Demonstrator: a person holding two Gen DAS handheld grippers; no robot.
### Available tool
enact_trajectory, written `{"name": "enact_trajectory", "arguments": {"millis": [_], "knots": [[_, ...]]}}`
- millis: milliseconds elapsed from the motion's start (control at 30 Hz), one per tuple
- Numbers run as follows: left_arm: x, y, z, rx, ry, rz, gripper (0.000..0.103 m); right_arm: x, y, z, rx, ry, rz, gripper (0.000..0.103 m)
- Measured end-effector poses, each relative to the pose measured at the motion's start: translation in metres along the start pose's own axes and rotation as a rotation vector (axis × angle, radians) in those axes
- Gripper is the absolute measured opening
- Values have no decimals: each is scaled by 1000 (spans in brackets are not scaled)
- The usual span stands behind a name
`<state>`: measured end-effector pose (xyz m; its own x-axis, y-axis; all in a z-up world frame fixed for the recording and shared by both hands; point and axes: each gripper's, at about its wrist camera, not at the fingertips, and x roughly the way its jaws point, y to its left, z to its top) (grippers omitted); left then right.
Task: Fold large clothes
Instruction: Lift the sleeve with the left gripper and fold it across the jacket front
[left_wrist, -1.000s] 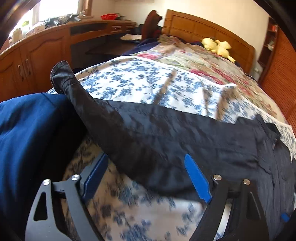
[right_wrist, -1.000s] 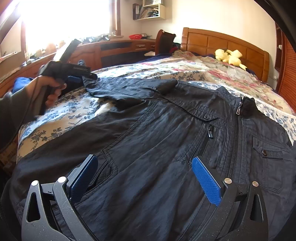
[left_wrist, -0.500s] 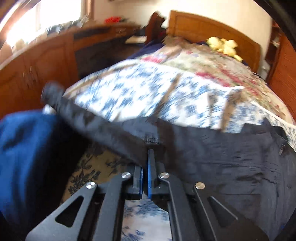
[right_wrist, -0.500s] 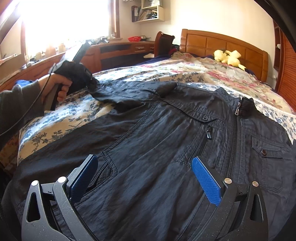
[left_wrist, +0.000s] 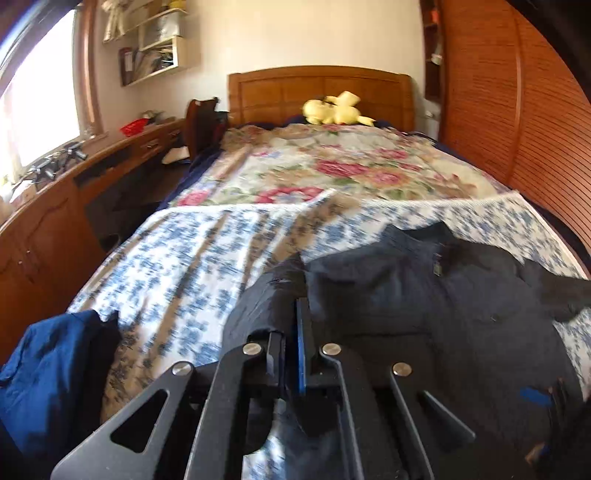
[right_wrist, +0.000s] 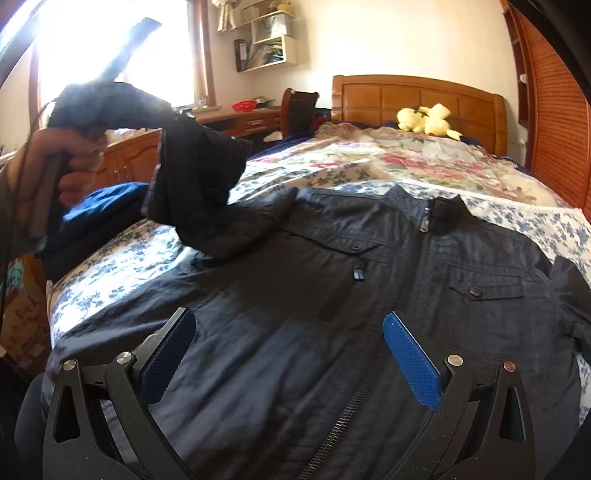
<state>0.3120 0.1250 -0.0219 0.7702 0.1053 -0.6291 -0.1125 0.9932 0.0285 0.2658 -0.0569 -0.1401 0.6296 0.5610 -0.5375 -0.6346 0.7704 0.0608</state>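
Note:
A black zip-up jacket (right_wrist: 369, 288) lies front-up on the bed with its collar toward the headboard; it also shows in the left wrist view (left_wrist: 443, 302). My left gripper (left_wrist: 293, 306) is shut on the jacket's sleeve (left_wrist: 266, 299). In the right wrist view the same gripper (right_wrist: 162, 122) holds the sleeve (right_wrist: 199, 184) lifted above the bed at the jacket's left side. My right gripper (right_wrist: 288, 332) is open and empty, low over the jacket's lower front.
The bed has a blue-flowered sheet (left_wrist: 192, 258) and a rose-patterned cover (left_wrist: 332, 166). A yellow plush toy (left_wrist: 332, 109) lies at the wooden headboard. A blue garment (left_wrist: 48, 376) hangs at the bed's left edge. A wooden desk (left_wrist: 74, 184) runs along the left; a slatted wardrobe (left_wrist: 498, 110) stands right.
My left gripper closed on the sleeve and has lifted it up and toward the jacket's middle. The right gripper has stayed open over the lower front.

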Motion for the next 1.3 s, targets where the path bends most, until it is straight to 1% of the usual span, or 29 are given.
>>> {"name": "enact_trajectory", "arguments": {"millis": [67, 200, 300, 333, 533, 767, 1000, 1133, 1300], "knots": [[-2, -10, -10, 9, 18, -11, 2, -2, -5, -1, 6, -1, -5, 103], [-1, -23, -37, 25, 65, -34, 7, -2, -12, -2, 15, 3, -3, 103], [-8, -25, -58, 16, 82, -61, 16, -1, -12, -4, 18, 11, 3, 103], [-12, -25, -66, 18, 89, -71, 21, -1, -13, -4, 15, 14, 2, 103], [-35, -24, -96, 37, 99, -92, 36, 3, -8, -6, -1, 24, -6, 103], [-56, -9, -129, 1, 116, -103, 36, 8, -8, -6, -7, 34, -11, 103], [-61, -1, -158, -4, 156, -96, 36, 10, -7, -7, -11, 40, -17, 103], [-66, 9, -168, -28, 138, -59, 36, 9, -7, -7, -10, 36, -19, 103], [-56, 29, -168, -63, 141, -4, 36, 9, -7, -8, -12, 32, -23, 103]]}}
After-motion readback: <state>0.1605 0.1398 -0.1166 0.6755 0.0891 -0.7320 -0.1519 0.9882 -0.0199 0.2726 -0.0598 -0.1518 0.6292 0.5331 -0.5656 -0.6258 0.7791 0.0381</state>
